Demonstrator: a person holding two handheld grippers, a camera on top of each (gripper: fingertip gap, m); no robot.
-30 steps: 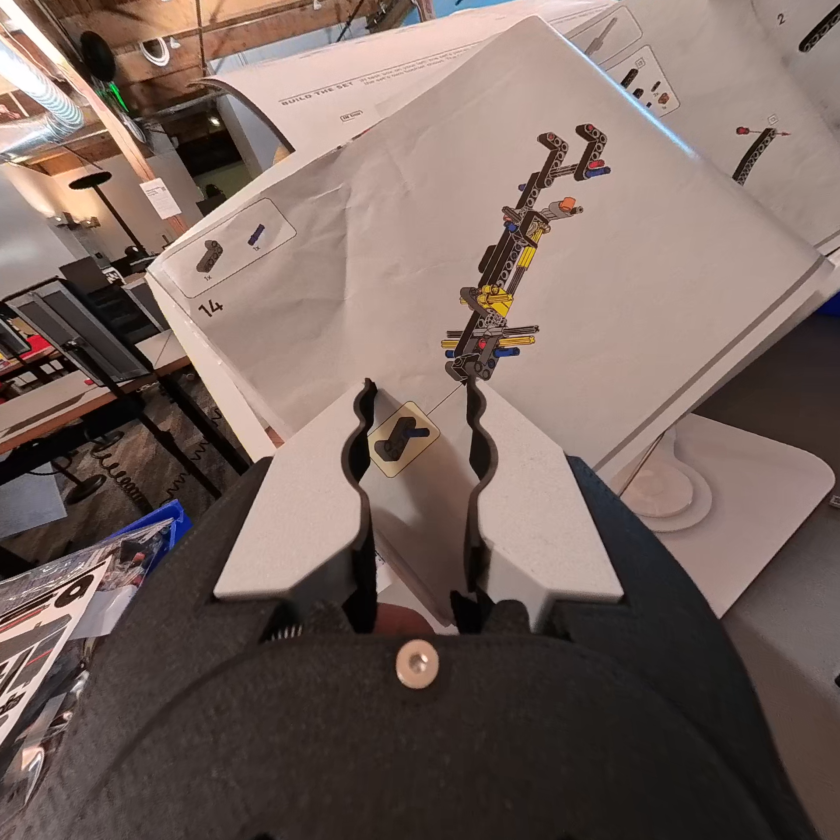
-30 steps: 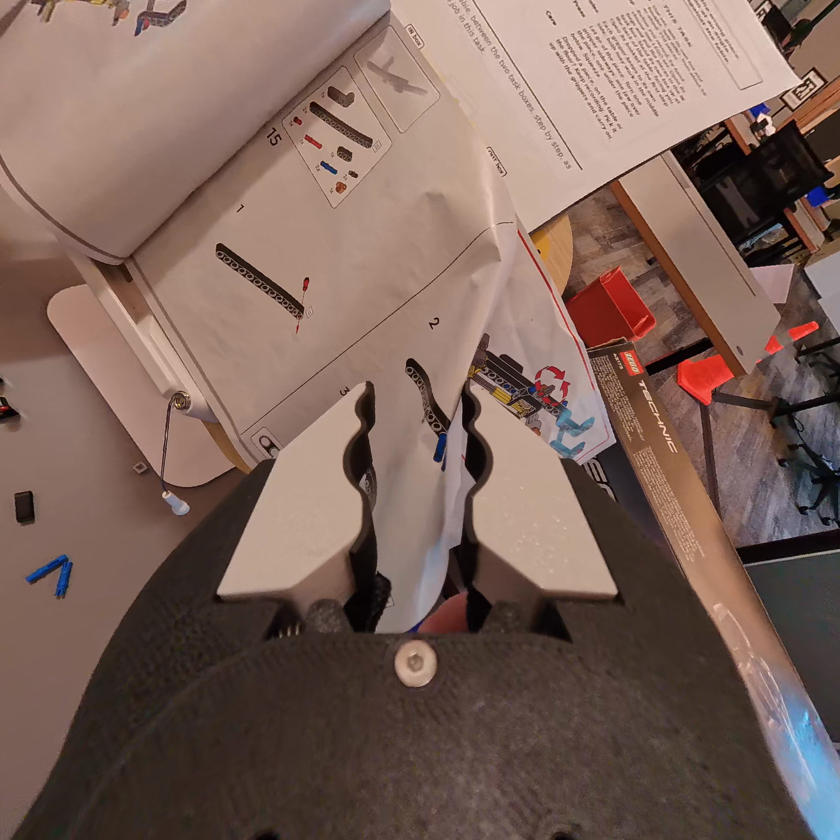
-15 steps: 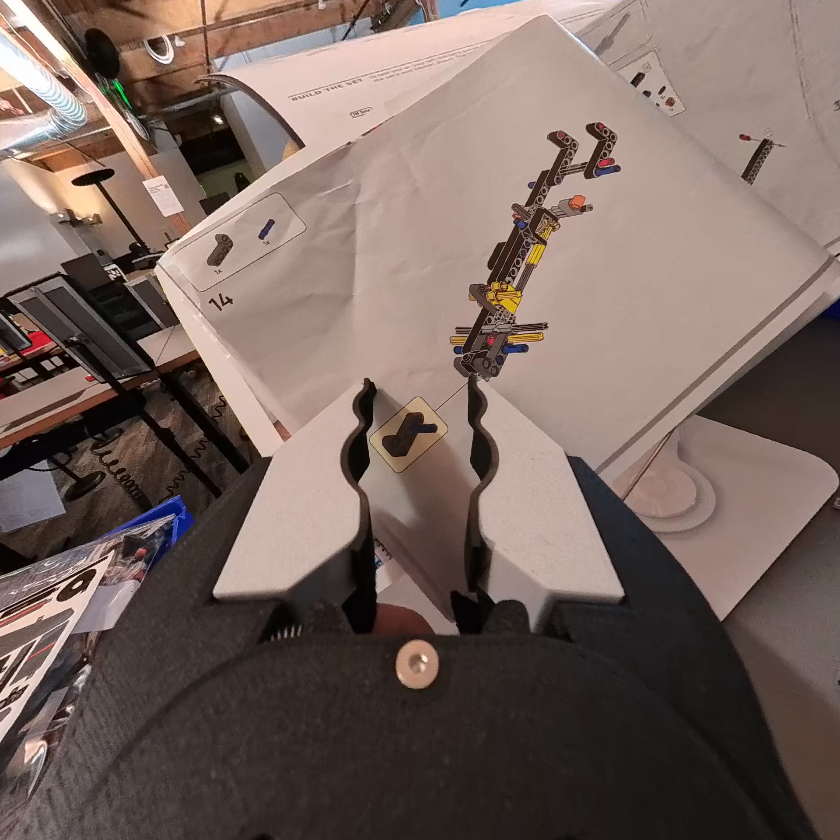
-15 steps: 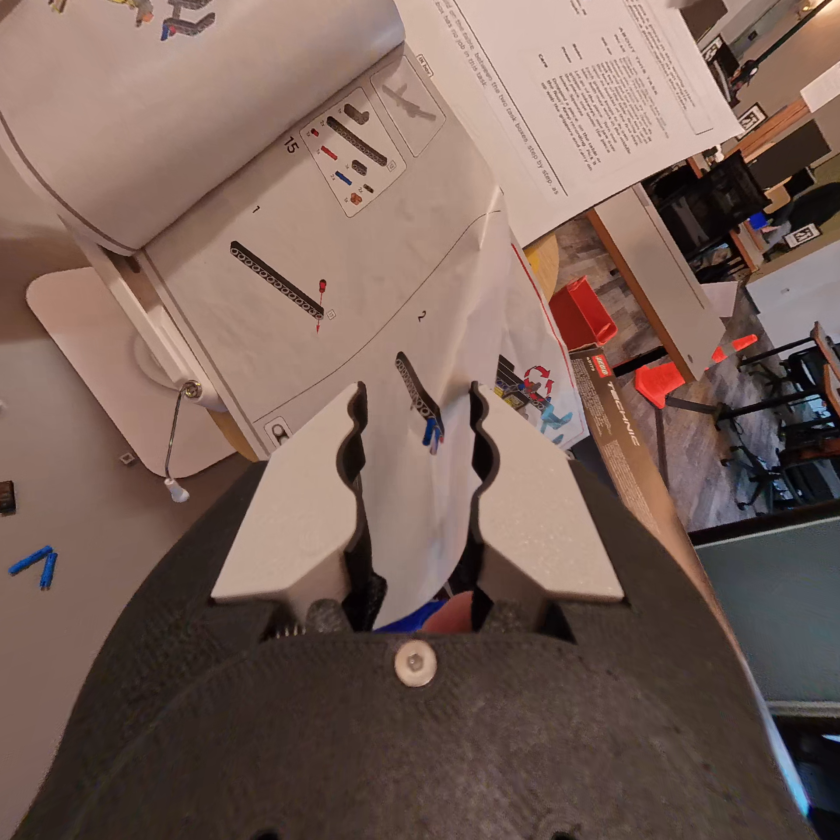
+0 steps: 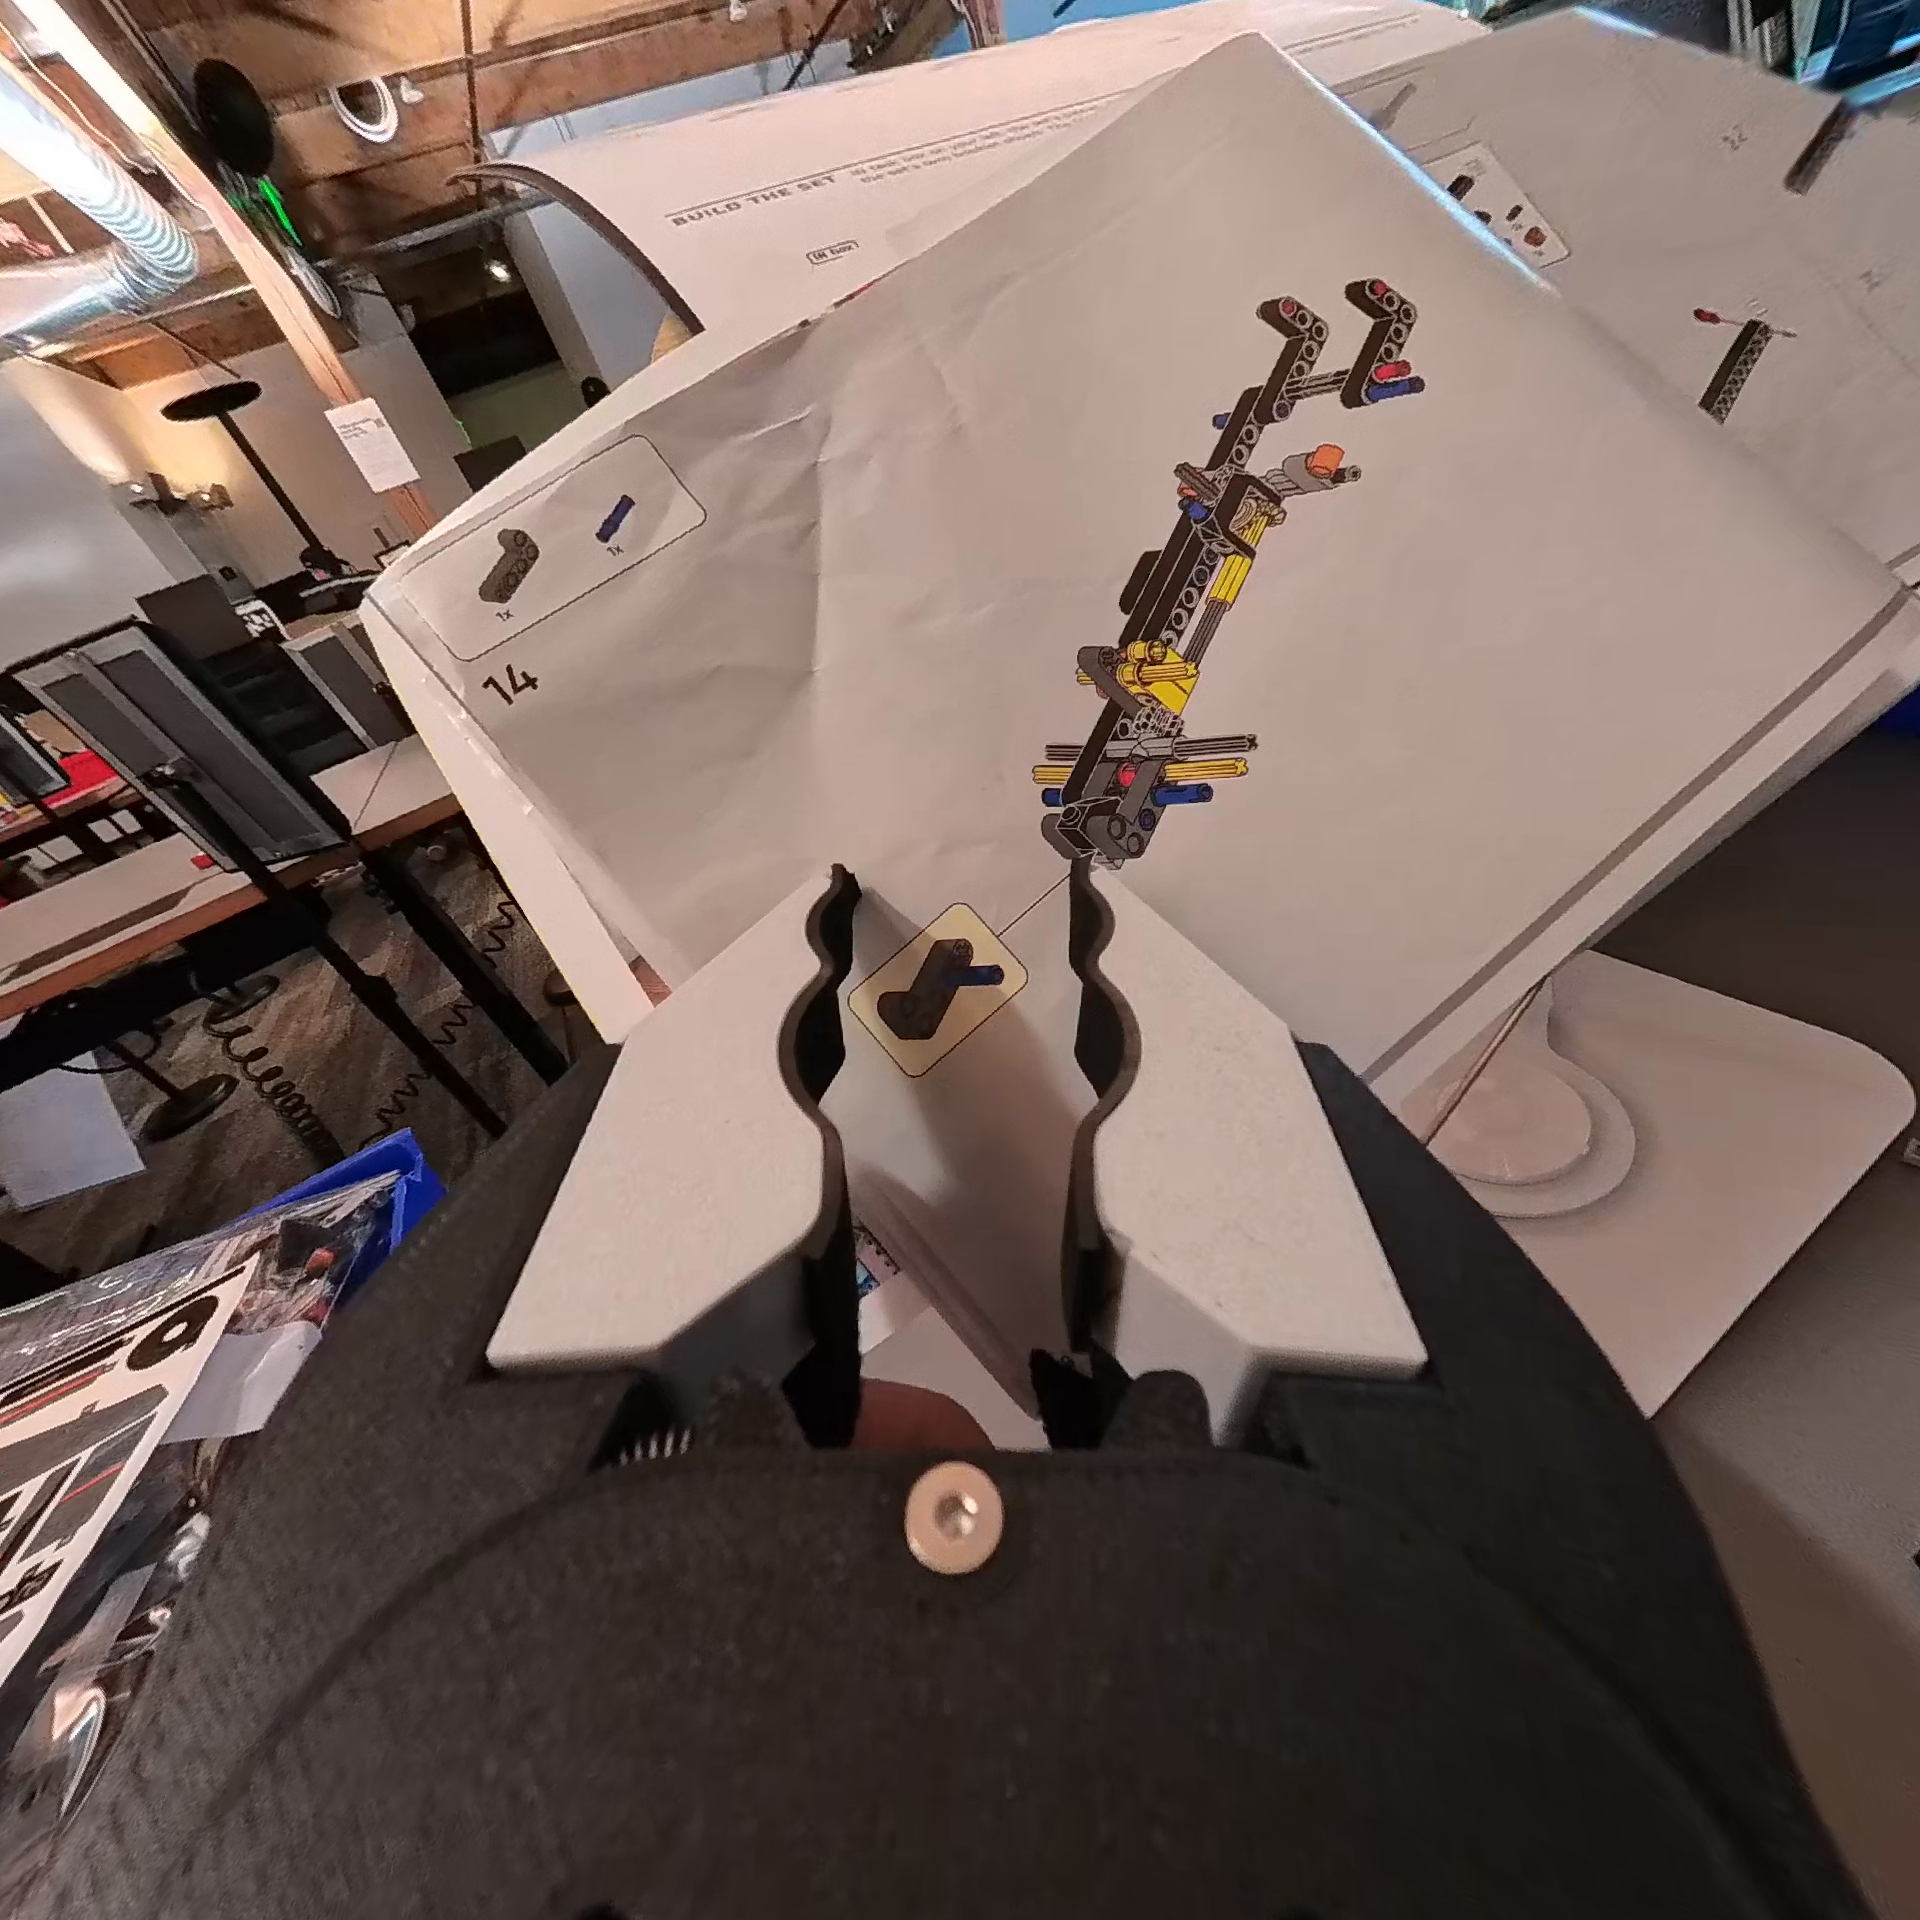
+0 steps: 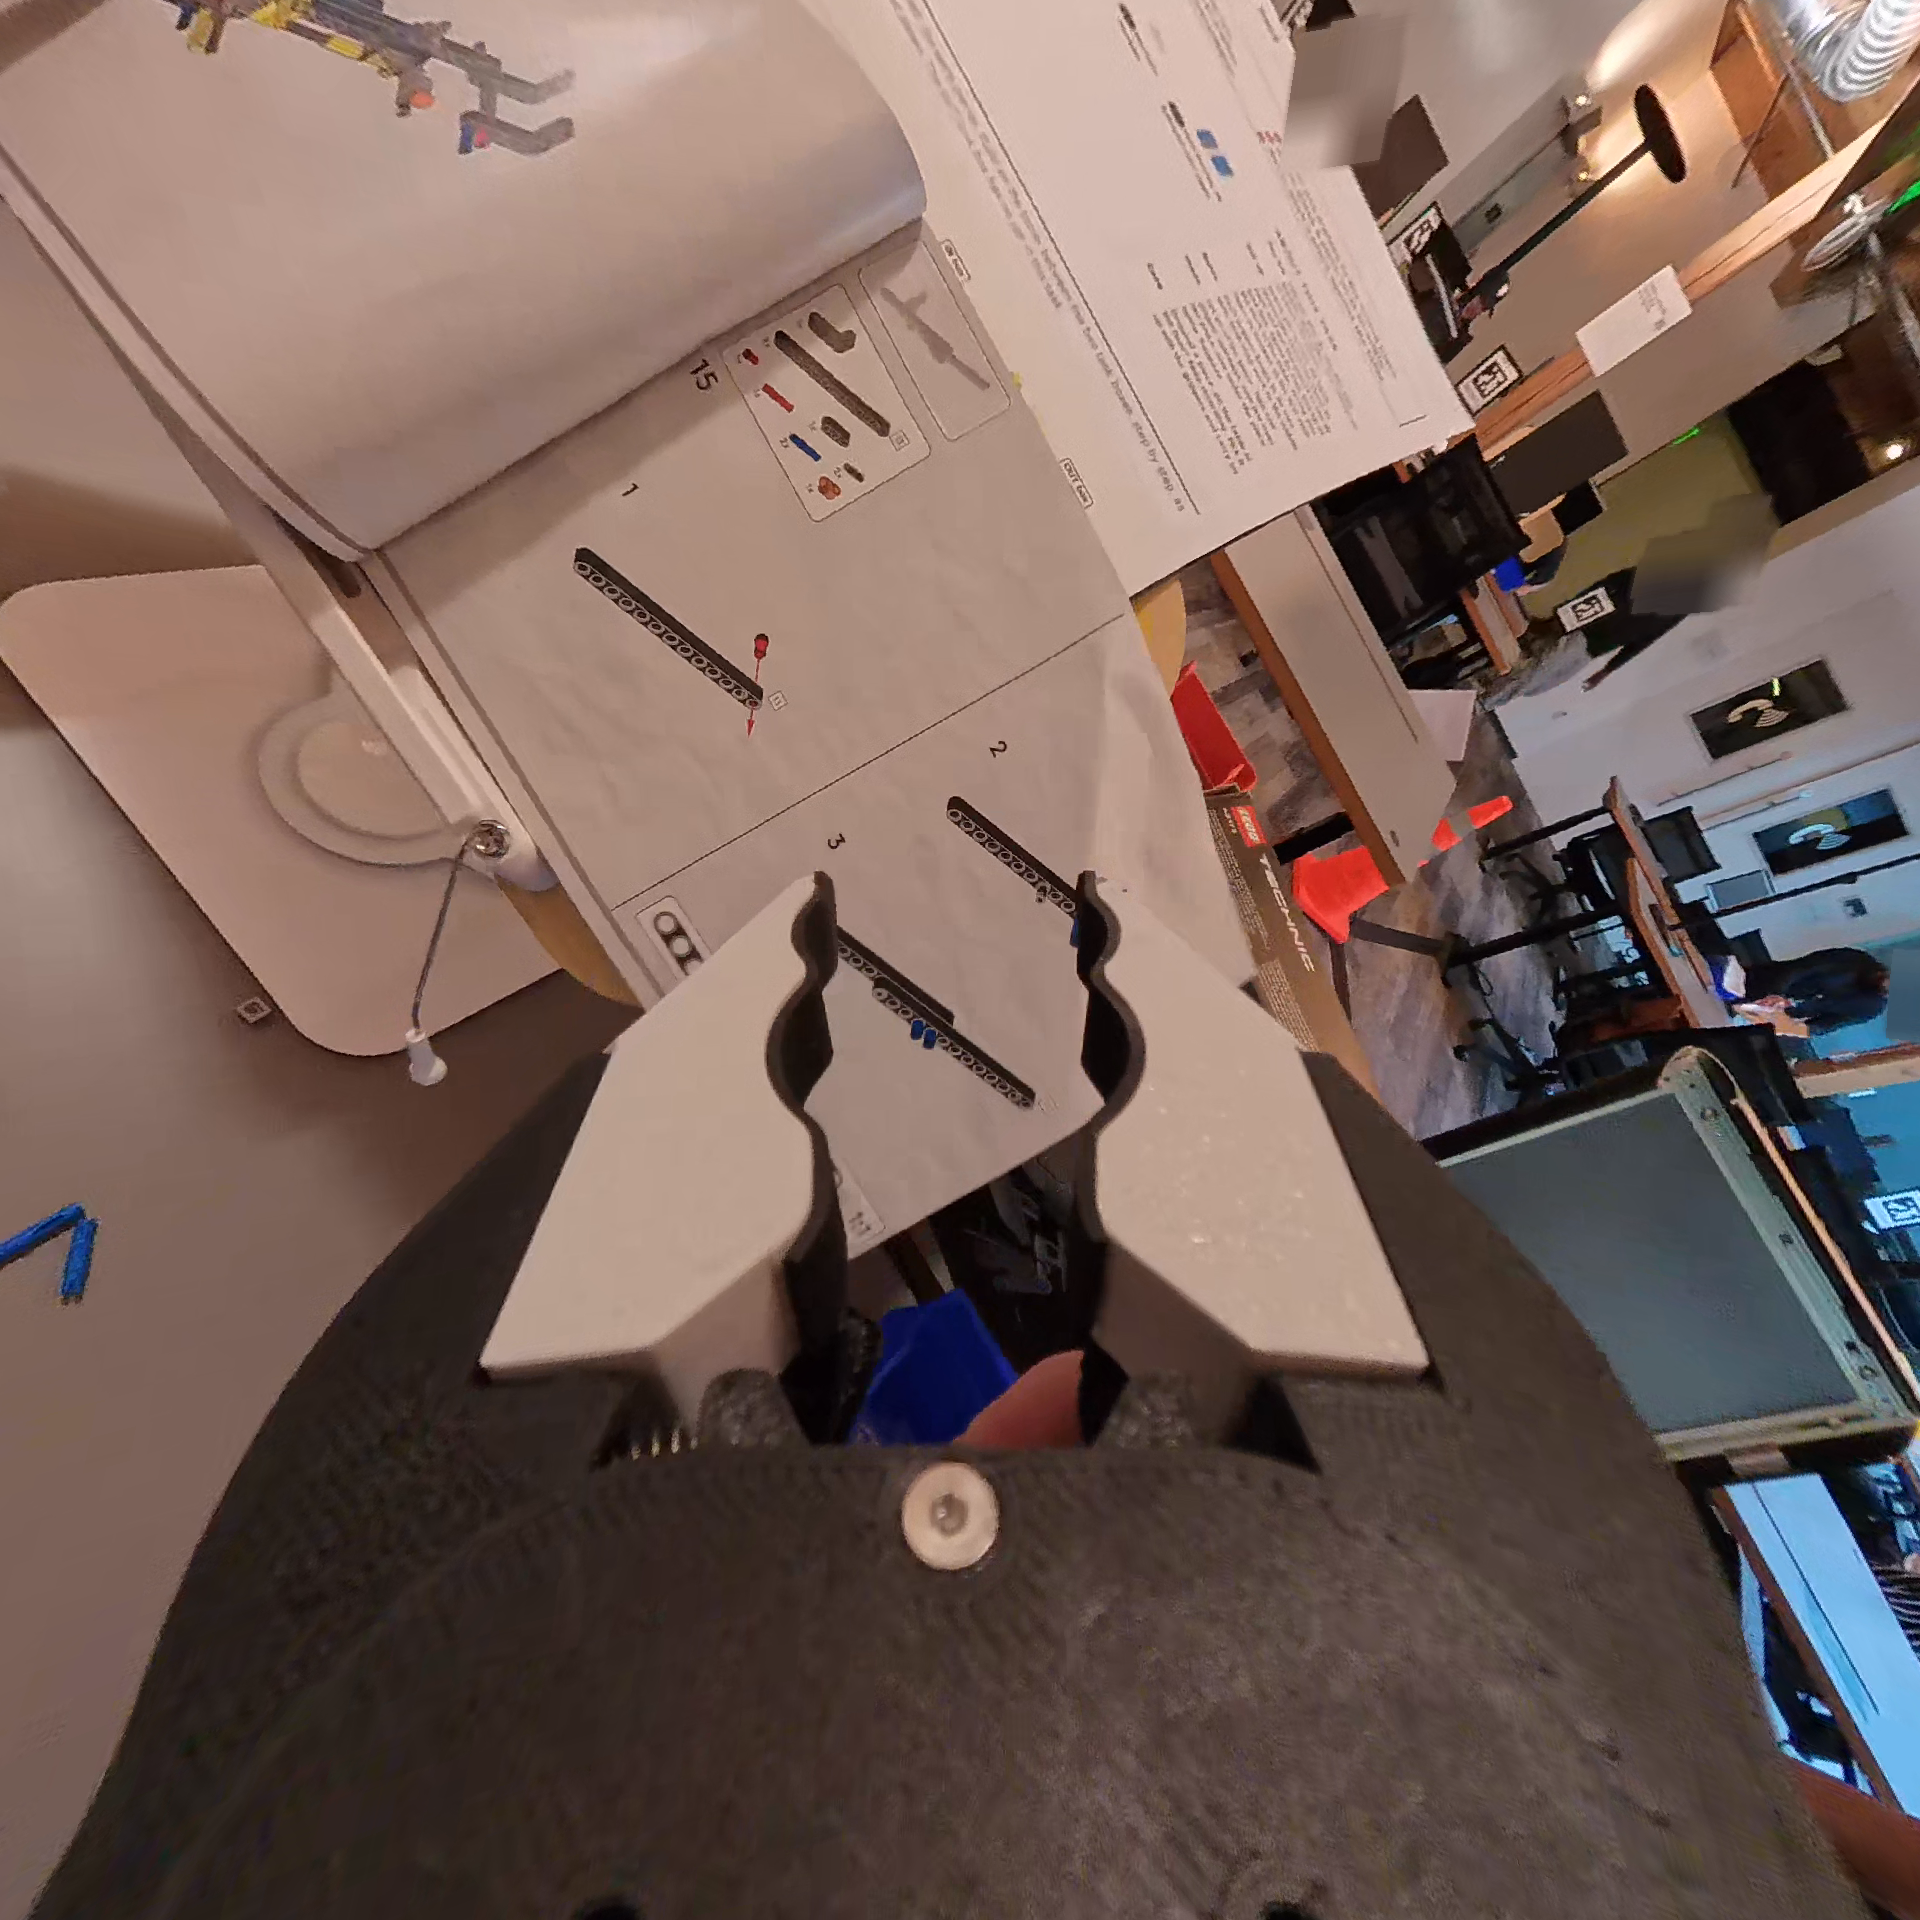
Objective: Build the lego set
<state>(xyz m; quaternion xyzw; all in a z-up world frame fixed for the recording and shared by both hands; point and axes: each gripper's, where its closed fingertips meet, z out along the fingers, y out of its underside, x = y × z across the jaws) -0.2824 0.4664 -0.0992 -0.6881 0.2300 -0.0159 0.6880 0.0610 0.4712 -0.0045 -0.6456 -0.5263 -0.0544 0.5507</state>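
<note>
Open workshop-office: desks [image 5: 156,914], exposed ductwork [image 5: 114,197], monitors [image 6: 1455,540].

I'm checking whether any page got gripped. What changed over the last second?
The right gripper swung its view along the open white instruction booklet, from the page's outer edge toward its lower steps; jaws now look slightly wider. The left gripper barely shifted, open before the left-hand page. Neither gripped anything; the white stand stayed put.
</note>
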